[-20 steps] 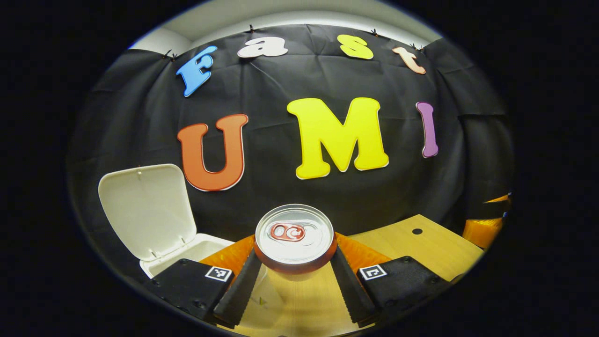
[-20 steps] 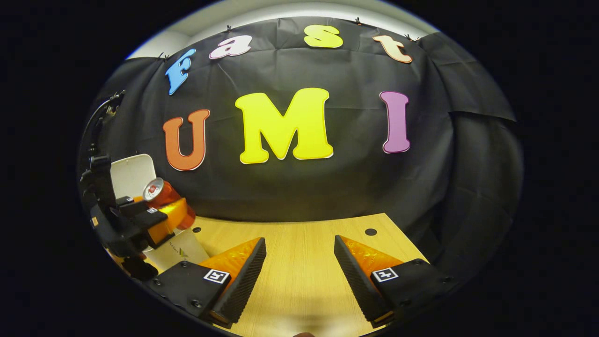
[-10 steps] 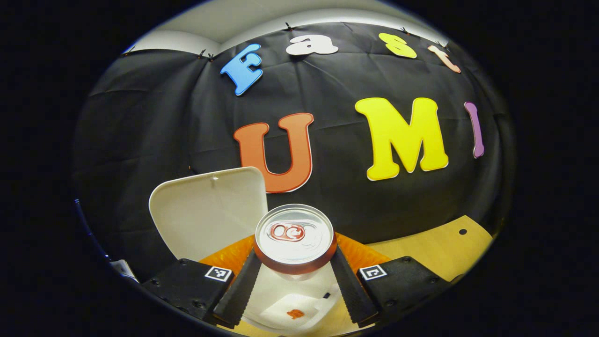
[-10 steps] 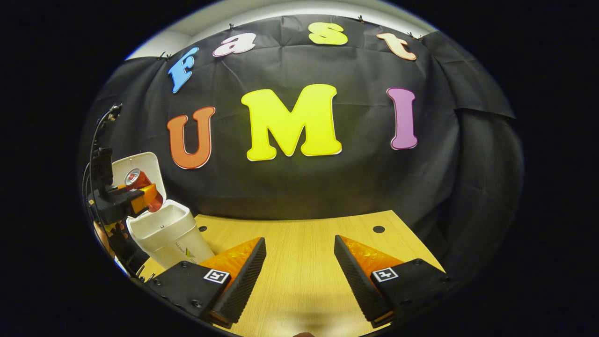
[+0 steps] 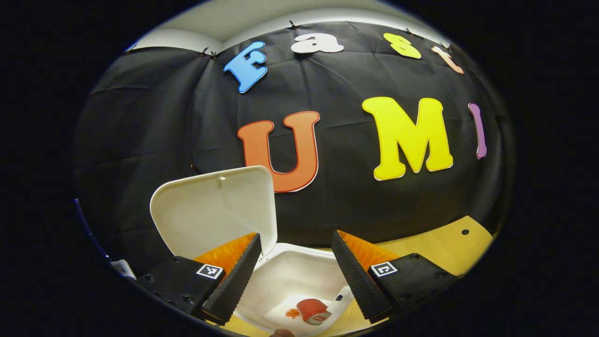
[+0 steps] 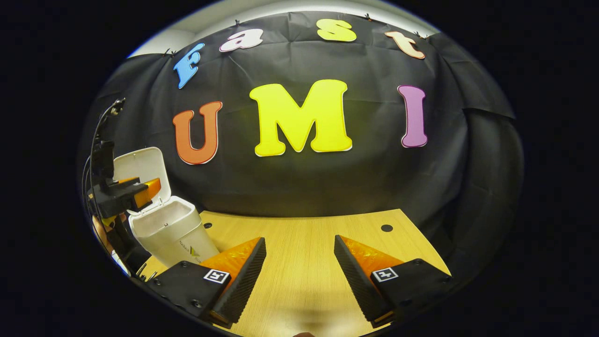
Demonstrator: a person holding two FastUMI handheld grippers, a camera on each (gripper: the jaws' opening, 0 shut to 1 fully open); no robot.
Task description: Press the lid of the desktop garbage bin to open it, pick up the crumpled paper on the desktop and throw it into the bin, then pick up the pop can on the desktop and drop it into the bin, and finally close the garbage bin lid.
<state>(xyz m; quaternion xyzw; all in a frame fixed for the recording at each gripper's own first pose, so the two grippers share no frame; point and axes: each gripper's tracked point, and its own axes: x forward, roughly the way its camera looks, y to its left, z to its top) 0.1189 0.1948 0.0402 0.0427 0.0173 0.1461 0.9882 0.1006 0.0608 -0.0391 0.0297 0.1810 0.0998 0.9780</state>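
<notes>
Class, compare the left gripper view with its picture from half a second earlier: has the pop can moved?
Yes. The pop can has left the open left gripper and dropped down inside the bin, below the raised lid.

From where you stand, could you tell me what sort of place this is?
Probably a staged recording booth rather than a home: a black cloth backdrop hangs behind a light wooden desktop, where a small white plastic bin stands with its lid open.
</notes>
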